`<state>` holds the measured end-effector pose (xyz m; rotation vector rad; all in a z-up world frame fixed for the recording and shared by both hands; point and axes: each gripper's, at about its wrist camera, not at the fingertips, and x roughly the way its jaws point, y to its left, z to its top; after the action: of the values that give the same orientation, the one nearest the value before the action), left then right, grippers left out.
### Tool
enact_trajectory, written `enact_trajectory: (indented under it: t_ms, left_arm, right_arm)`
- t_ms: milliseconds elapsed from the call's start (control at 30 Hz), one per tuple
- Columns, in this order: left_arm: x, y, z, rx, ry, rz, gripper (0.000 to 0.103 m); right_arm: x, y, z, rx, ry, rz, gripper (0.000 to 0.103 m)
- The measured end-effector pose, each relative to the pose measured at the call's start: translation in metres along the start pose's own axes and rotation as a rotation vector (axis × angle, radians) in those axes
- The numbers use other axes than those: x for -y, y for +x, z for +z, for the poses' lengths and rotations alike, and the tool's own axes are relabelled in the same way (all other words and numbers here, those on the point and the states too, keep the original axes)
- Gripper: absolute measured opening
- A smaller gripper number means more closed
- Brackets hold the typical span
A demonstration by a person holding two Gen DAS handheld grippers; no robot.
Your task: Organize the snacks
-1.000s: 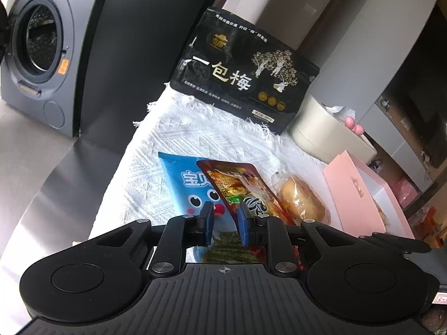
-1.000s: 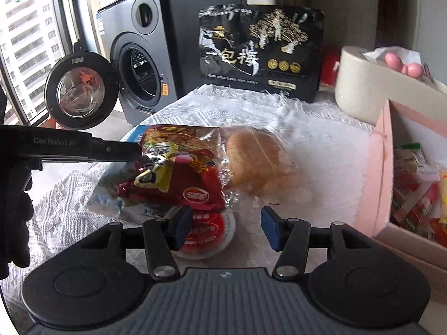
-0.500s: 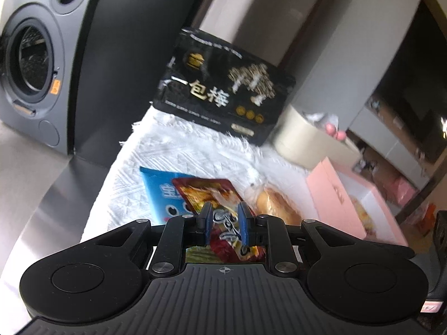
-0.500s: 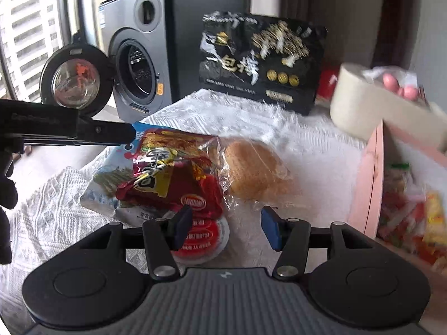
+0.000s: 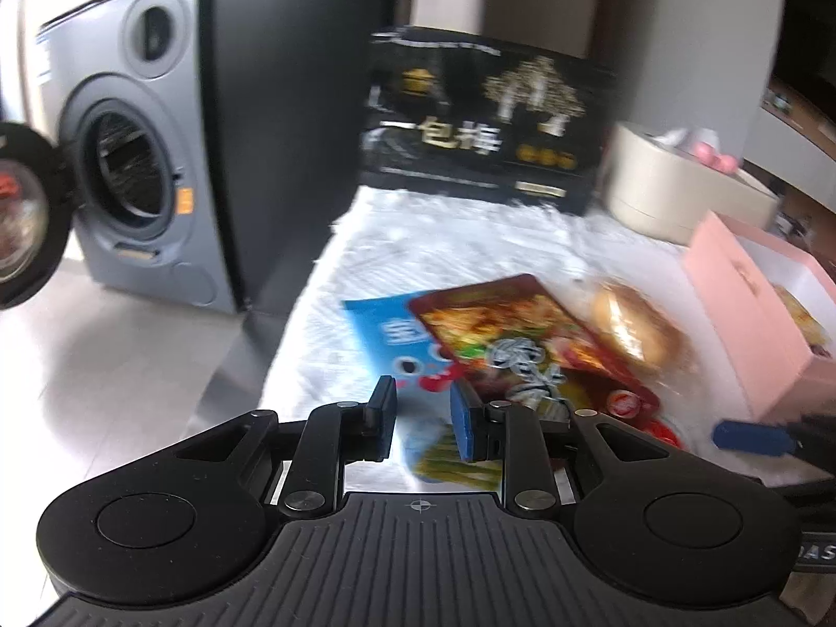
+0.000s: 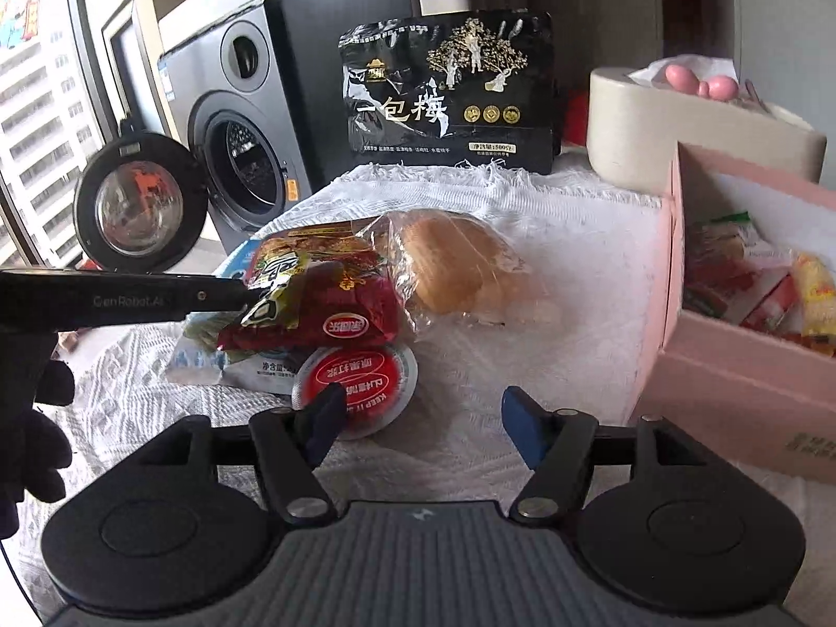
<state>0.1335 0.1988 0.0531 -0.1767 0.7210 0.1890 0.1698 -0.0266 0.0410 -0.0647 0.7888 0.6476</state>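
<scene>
Left gripper [image 5: 420,426]: fingers narrow, just easing apart, nothing pinched.
Right gripper [image 6: 418,426]: fingers wide, just opened further, empty.
Snacks: red packet [image 6: 318,303] heaped on desk, beside pink box [image 6: 742,366].
Risk: overlapping packs drag each other; round cup [image 6: 360,386] could slide.

My left claw [image 5: 420,426] wore matt black plastic with blue rubbery pads. Under it lay a rough, woven white cloth [image 6: 575,261] with a fringed edge. The red snack packet [image 6: 324,303] and black bag [image 6: 449,99] were glossy, crinkled film; the bun [image 6: 454,266] sat in clear wrap. The pink box [image 6: 731,386] looked like smooth matt card, the washer [image 6: 245,120] satin grey metal.
</scene>
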Motion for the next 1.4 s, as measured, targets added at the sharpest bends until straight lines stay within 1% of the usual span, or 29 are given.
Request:
enact_trajectory:
  t_ms: [33,100,200,300,333,367,400,533,633,700,833,867,933,1033,1167,1233,1300,1400]
  left_arm:
    - [-0.003,0.001,0.0,-0.007,-0.016,0.004,0.028]
    - [-0.01,0.005,-0.001,-0.019,-0.067,0.0,0.032]
    - [-0.017,0.008,-0.004,-0.02,-0.147,-0.012,0.033]
    - [-0.022,0.013,-0.004,-0.025,-0.218,-0.066,0.033]
    - [-0.023,0.016,-0.004,-0.032,-0.241,-0.092,0.035]
    - [-0.022,0.018,-0.003,-0.038,-0.242,-0.108,0.04]
    - [-0.019,0.02,-0.001,-0.042,-0.228,-0.117,0.043]
    - [0.0,0.025,0.004,-0.042,-0.136,-0.143,0.044]
    - [0.006,0.027,0.004,-0.046,-0.096,-0.143,0.046]
    - [0.003,0.029,0.003,-0.046,-0.111,-0.145,0.049]
    - [-0.006,0.034,0.003,-0.016,-0.185,-0.152,0.049]
    - [-0.005,0.036,0.004,-0.013,-0.197,-0.153,0.047]
    - [0.003,0.039,0.006,-0.012,-0.167,-0.145,0.047]
    - [0.013,0.043,0.008,-0.009,-0.105,-0.138,0.049]
    - [0.014,0.046,0.006,0.002,-0.088,-0.152,0.05]
    - [0.016,0.045,0.004,0.011,-0.072,-0.149,0.05]
    - [0.018,0.044,0.003,0.009,-0.053,-0.146,0.05]
    - [0.016,0.042,0.005,-0.008,-0.041,-0.164,0.051]
  right_arm:
    - [0.002,0.001,0.0,-0.002,0.012,0.016,0.07]
    - [0.005,0.002,-0.001,-0.001,0.021,0.039,0.073]
    - [0.002,0.003,-0.003,0.0,-0.002,0.039,0.077]
    - [0.0,0.004,-0.004,0.002,-0.011,0.042,0.079]
    - [0.0,0.004,-0.004,0.002,-0.011,0.044,0.08]
    - [0.0,0.004,-0.004,0.002,-0.01,0.045,0.08]
    - [0.0,0.004,-0.004,0.003,-0.009,0.047,0.08]
    - [0.0,0.005,-0.004,0.002,-0.009,0.057,0.084]
    - [-0.001,0.006,-0.004,-0.002,-0.018,0.059,0.086]
    - [-0.003,0.007,-0.004,-0.006,-0.028,0.058,0.088]
    - [-0.006,0.008,-0.003,-0.011,-0.044,0.052,0.09]
    - [-0.007,0.008,-0.003,-0.012,-0.046,0.052,0.09]
    - [-0.006,0.008,-0.003,-0.012,-0.044,0.058,0.091]
    - [-0.002,0.008,-0.002,-0.015,-0.027,0.094,0.095]
    - [0.004,0.008,-0.001,-0.02,-0.007,0.135,0.098]
    - [0.0,0.01,-0.001,-0.03,-0.035,0.126,0.099]
    - [-0.009,0.011,-0.002,-0.041,-0.079,0.095,0.099]
    - [-0.018,0.013,-0.003,-0.054,-0.129,0.071,0.1]
